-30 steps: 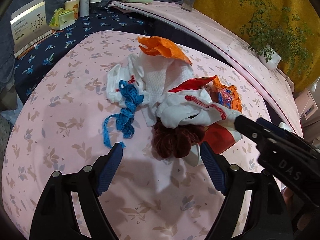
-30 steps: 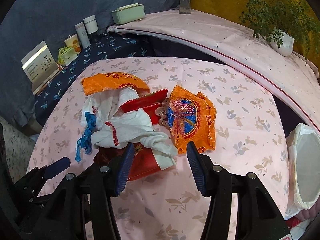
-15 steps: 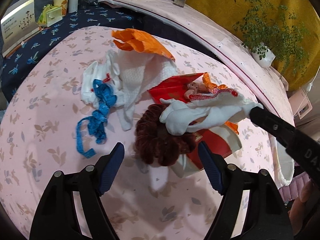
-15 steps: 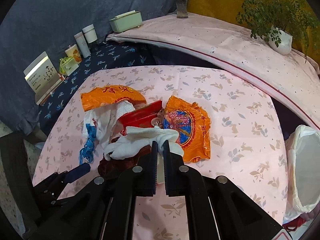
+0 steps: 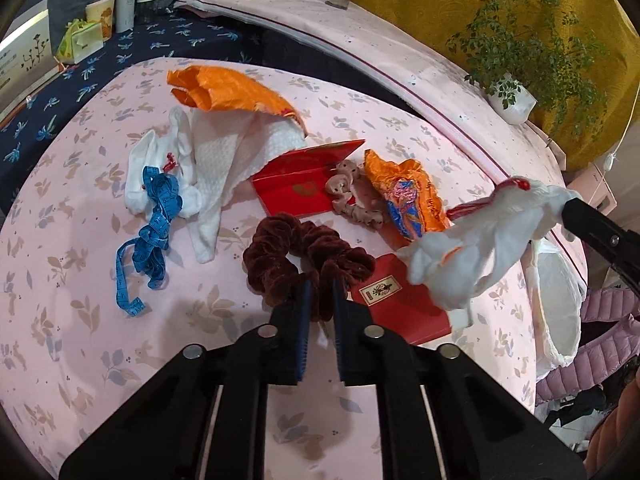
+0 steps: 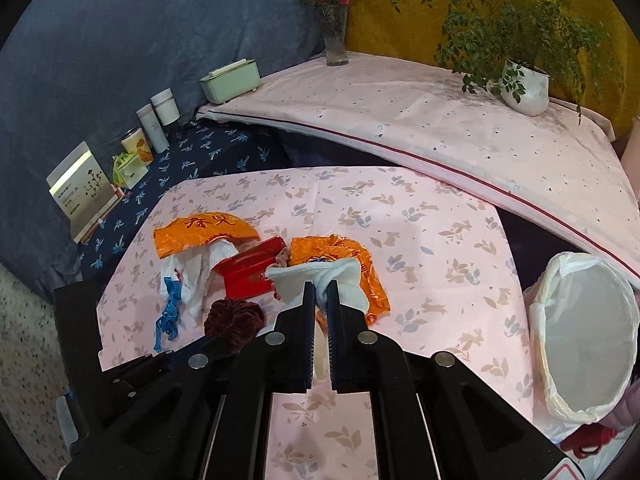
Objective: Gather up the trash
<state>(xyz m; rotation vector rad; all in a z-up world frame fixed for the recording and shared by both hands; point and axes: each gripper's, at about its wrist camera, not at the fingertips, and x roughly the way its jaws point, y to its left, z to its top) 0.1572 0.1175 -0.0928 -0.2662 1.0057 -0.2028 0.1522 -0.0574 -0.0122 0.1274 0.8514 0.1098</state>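
While our left gripper (image 5: 319, 294) pinches the near edge of the maroon scrunchie (image 5: 304, 254) lying on the pink tablecloth (image 5: 80, 320), our right gripper (image 6: 319, 294) holds the white cloth (image 6: 320, 276), seemingly lifted, left of the bag-lined bin (image 6: 580, 344).

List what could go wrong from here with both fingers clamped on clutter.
1. The white cloth hangs loose from the right gripper; its trailing end may snag the orange wrapper on the way to the lined bin.
2. The left gripper pinches only the maroon scrunchie edge; it could slip.
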